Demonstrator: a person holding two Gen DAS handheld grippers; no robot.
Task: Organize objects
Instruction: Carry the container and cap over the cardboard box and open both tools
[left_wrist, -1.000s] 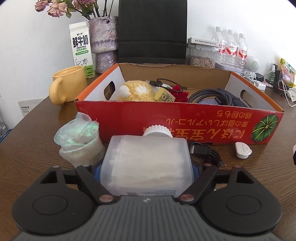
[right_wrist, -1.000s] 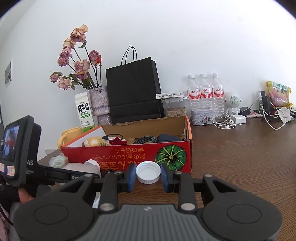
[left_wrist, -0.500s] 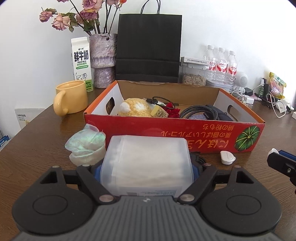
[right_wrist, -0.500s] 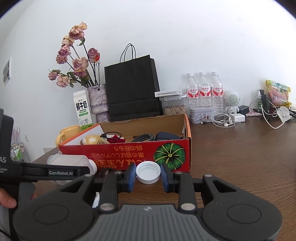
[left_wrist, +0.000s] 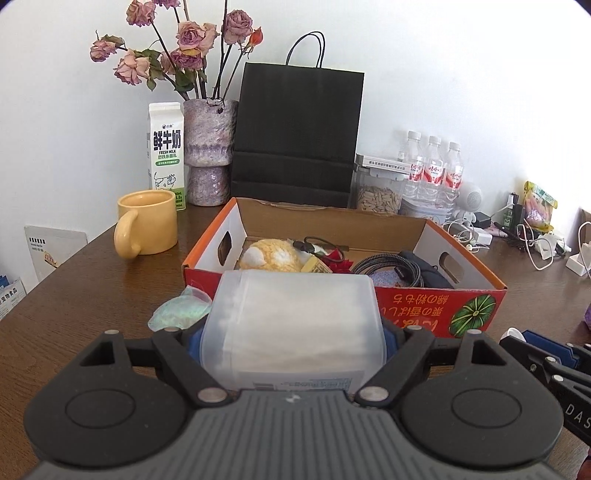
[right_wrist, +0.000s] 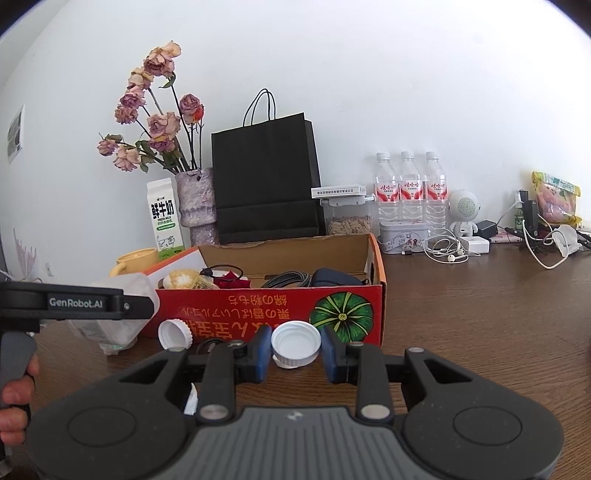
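My left gripper (left_wrist: 291, 334) is shut on a translucent plastic container (left_wrist: 291, 325) with white contents, held above the table in front of the red cardboard box (left_wrist: 436, 314). The container also shows in the right wrist view (right_wrist: 122, 314), its white screw cap (right_wrist: 175, 334) pointing toward the box. My right gripper (right_wrist: 295, 354) is shut on a white bottle cap (right_wrist: 295, 343), open side facing the camera, just before the box front (right_wrist: 280, 314). The box holds a yellow plush toy (left_wrist: 271, 254), cables and a dark pouch.
A crumpled green-white bag (left_wrist: 179, 314) lies left of the container. A yellow mug (left_wrist: 146, 223), milk carton (left_wrist: 166, 151), vase of dried roses (left_wrist: 210, 151), black paper bag (left_wrist: 295, 133), water bottles (left_wrist: 432, 173) and tangled chargers (left_wrist: 532, 236) stand behind and right of the box.
My left gripper has lifted the container upward, now level with the box rim. The right gripper with the cap has moved slightly closer to the box.
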